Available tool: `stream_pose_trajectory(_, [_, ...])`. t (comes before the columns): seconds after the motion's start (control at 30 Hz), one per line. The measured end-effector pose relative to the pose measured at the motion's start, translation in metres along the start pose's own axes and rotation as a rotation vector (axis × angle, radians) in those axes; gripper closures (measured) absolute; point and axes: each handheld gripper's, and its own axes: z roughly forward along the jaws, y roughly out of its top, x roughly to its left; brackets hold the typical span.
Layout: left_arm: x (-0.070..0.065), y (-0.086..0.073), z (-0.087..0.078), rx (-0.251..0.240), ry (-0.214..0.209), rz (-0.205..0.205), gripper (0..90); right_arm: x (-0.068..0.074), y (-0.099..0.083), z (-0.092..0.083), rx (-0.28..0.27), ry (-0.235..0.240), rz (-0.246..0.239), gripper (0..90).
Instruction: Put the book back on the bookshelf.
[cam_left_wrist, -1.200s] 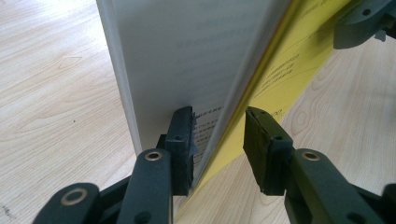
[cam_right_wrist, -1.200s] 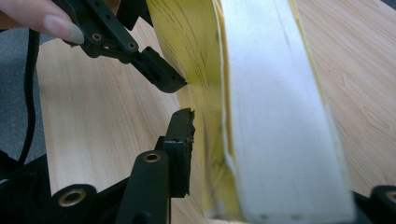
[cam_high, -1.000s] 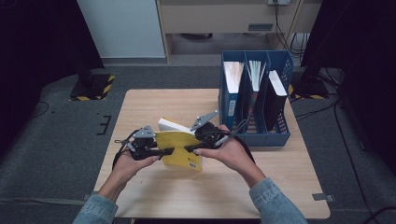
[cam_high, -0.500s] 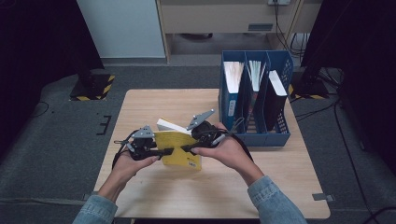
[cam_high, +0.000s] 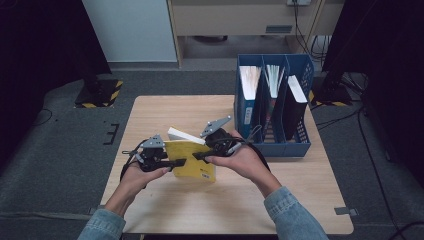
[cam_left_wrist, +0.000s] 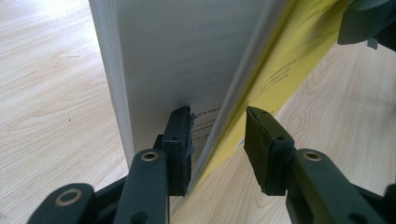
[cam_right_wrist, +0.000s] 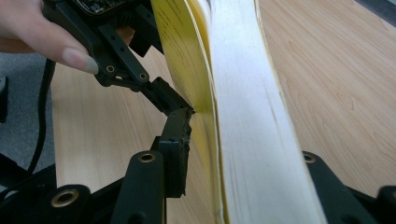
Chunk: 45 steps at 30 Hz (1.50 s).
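Note:
A thick yellow-covered book (cam_high: 190, 160) with white pages is held tilted just above the wooden table (cam_high: 165, 110). My left gripper (cam_high: 179, 163) grips its left side and my right gripper (cam_high: 197, 156) its right side. In the left gripper view the jaws (cam_left_wrist: 217, 135) straddle the book (cam_left_wrist: 187, 56), one pad on a white page and the other at the yellow cover. In the right gripper view the book (cam_right_wrist: 247, 93) stands between the jaws (cam_right_wrist: 243, 144), hiding the far pad. The right jaws have just been closing on it. The left gripper (cam_right_wrist: 173, 100) touches the cover beyond.
A blue file rack (cam_high: 272, 140) with three compartments stands at the table's right rear, holding upright books and papers, close beside my right hand. Bare tabletop lies behind the book and along the front edge. Dark floor surrounds the table.

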Motion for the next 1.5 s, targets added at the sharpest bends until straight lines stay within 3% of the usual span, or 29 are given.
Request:
stream_pose_trajectory(0.4, [0.000, -0.001, 0.000, -0.007, -0.006, -0.006, 61.2, 0.000, 0.000, 0.005, -0.005, -0.004, -0.001, 68.3])
stream_pose_trajectory(0.57, [-0.001, -0.003, 0.000, -0.005, 0.019, 0.004, 57.6, -0.002, -0.001, 0.005, -0.015, 0.002, 0.012, 72.2])
stream_pose_trajectory(0.73, [-0.002, -0.016, -0.006, 0.000, 0.092, -0.012, 42.6, -0.003, -0.001, 0.004, -0.016, 0.002, 0.010, 73.9])
stream_pose_trajectory(0.87, [0.000, -0.036, -0.013, 0.007, 0.120, -0.028, 42.4, -0.004, -0.001, 0.004, -0.016, 0.003, 0.014, 74.6])
stream_pose_trajectory(1.0, [0.005, -0.058, -0.012, 0.033, 0.173, -0.053, 37.9, -0.008, -0.001, 0.005, -0.034, 0.012, 0.059, 74.7])
stream_pose_trajectory(1.13, [0.011, -0.062, -0.014, 0.076, 0.252, -0.048, 29.3, -0.008, 0.001, 0.007, -0.035, 0.019, 0.088, 74.8])
stream_pose_trajectory(1.23, [0.016, -0.068, -0.015, 0.093, 0.270, -0.070, 25.4, -0.008, 0.002, 0.007, -0.035, 0.013, 0.118, 74.9])
stream_pose_trajectory(1.37, [0.022, -0.079, -0.013, 0.152, 0.321, -0.061, 20.3, -0.013, 0.003, 0.007, -0.047, 0.011, 0.196, 75.0])
stream_pose_trajectory(1.5, [0.029, -0.085, -0.015, 0.158, 0.359, -0.071, 16.4, -0.014, 0.004, 0.002, -0.053, 0.025, 0.237, 75.0])
